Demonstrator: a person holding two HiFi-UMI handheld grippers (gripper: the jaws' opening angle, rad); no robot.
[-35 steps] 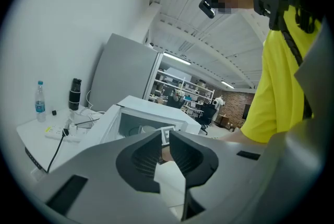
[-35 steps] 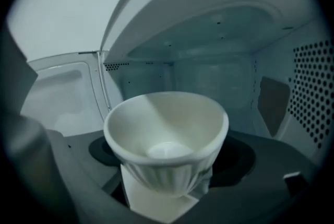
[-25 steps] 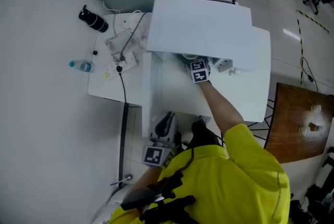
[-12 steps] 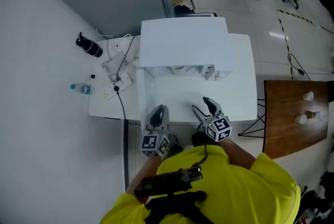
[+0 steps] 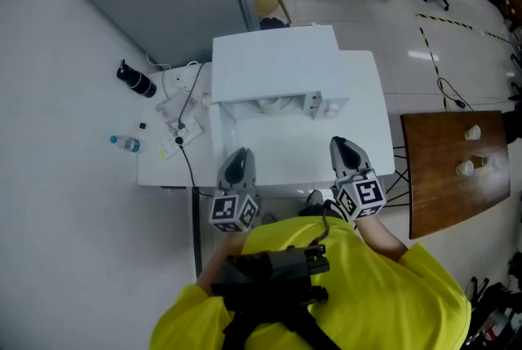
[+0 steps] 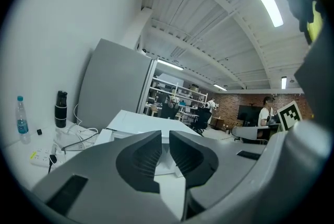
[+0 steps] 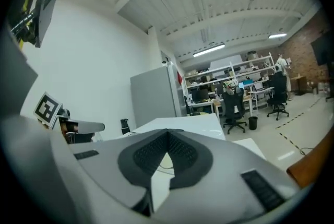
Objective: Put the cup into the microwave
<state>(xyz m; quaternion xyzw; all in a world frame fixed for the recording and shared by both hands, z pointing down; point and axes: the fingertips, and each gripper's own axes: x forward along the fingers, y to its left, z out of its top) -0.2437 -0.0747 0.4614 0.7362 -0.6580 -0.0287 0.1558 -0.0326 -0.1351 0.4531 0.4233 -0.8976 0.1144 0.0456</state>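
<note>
One white table (image 5: pixel 371 148) carries one boxy white microwave (image 5: pixel 273 63), its front open toward 6 o'clock. One brown wooden tabletop (image 5: pixel 444 177) stands at 3 o'clock. Two grey grippers, each with one black-and-white marker cube, are at the table's near edge. The left gripper (image 5: pixel 237 157) has its ribbed pads nearly together and empty. The right gripper (image 5: pixel 347 146) has its tips touching and empty. One pale cup (image 5: pixel 272 104) sits inside the microwave's mouth. At 9 o'clock lie one black flask (image 5: pixel 134 81) and one clear blue-capped bottle (image 5: pixel 126 143).
</note>
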